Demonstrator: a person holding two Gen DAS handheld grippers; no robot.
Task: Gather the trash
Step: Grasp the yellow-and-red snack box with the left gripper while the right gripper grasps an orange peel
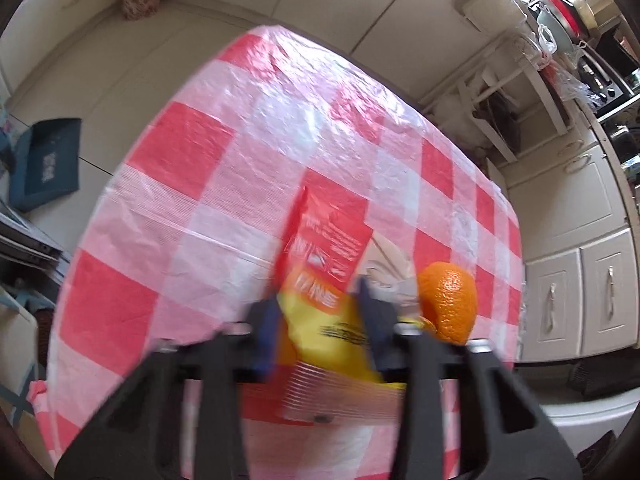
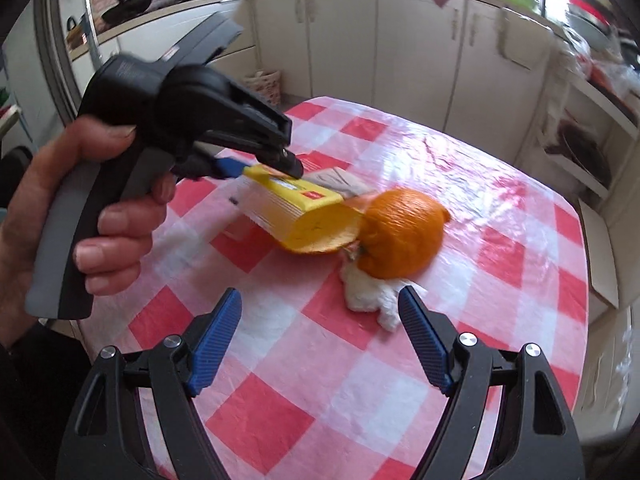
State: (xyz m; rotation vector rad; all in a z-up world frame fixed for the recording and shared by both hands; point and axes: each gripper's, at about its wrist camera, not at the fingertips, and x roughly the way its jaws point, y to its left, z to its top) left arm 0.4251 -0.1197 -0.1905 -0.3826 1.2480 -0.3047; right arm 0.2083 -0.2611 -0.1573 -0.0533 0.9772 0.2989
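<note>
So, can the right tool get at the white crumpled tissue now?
Probably yes. The right tool is open, and the tissue lies bare just ahead; only the orange peel overlaps its far edge.

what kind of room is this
Most likely a home kitchen: cream cabinets line the walls, dark pans sit on the counter, and a table with a red checked cloth stands in the middle.

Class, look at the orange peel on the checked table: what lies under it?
A crumpled white tissue pokes out from under the orange peel. How far it reaches underneath, and whether anything else lies there, is covered.
</note>
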